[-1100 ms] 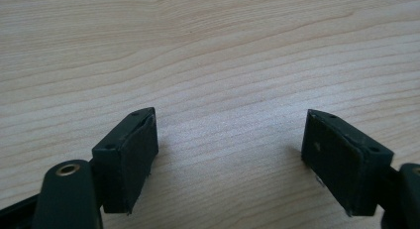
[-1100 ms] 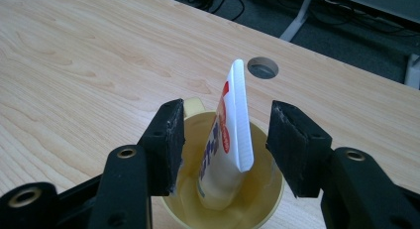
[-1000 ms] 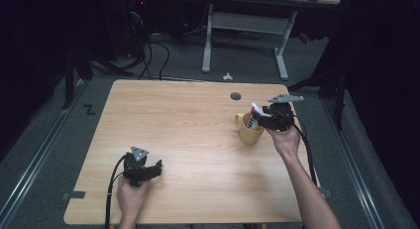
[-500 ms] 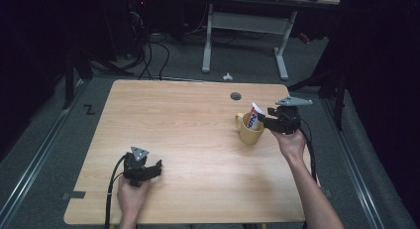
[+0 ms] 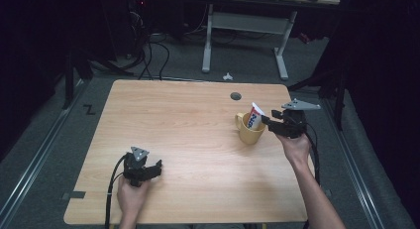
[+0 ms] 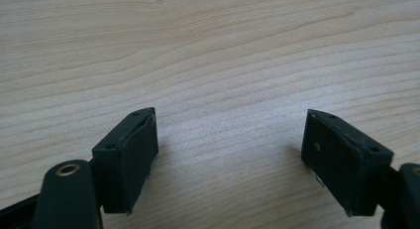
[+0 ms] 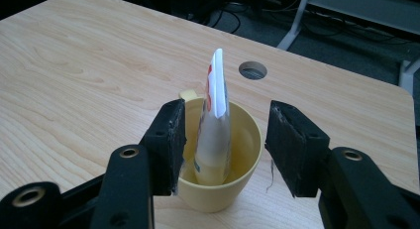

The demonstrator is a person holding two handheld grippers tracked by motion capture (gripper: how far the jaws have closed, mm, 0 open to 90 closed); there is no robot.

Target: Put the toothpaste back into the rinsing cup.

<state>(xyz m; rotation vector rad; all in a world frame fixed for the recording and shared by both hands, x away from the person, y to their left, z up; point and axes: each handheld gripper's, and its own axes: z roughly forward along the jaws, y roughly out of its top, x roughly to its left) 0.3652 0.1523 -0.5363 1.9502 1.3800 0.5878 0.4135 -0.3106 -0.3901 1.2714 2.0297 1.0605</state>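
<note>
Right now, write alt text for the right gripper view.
A white toothpaste tube stands tilted inside a yellow plastic mug on a light wooden table. The right gripper frames the mug, jaws open and apart from the tube.

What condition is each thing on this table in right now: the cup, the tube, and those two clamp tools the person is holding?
Yellow mug: upright on the table, handle on its far side.
Toothpaste tube: standing in the mug, leaning, flat crimped end up.
Right gripper: open, jaws either side of the tube, not pressing it.
Left gripper: open, nothing between its jaws, low over bare wood.
Table: grommet hole near the far edge.
</note>
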